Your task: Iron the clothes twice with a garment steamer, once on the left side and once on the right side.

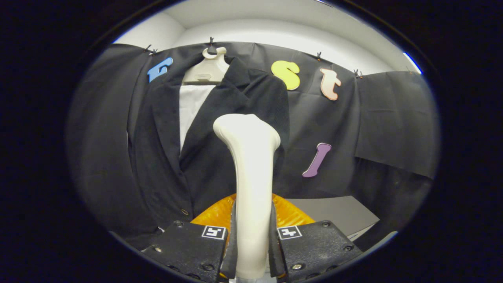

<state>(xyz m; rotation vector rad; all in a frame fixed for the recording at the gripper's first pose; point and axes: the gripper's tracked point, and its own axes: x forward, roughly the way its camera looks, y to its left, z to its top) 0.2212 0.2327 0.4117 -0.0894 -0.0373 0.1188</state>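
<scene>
A cream-white garment steamer (251, 173) stands upright between my fingers, its handle pinched on both sides and its flared head pointing up toward the clothes. My gripper (251, 239) is shut on that handle. Beyond it a black jacket (204, 149) over a white shirt (190, 106) hangs on a cream hanger (208, 68) against the booth wall. The steamer head sits in front of the jacket's right front panel, below the lapel. An amber, ribbed part of the steamer (289, 214) shows behind the handle, just above my fingers.
A grey table top (342, 214) lies low to the right of the steamer, under the black cloth wall (393, 118). A white ceiling and wall (275, 27) rise above the cloth.
</scene>
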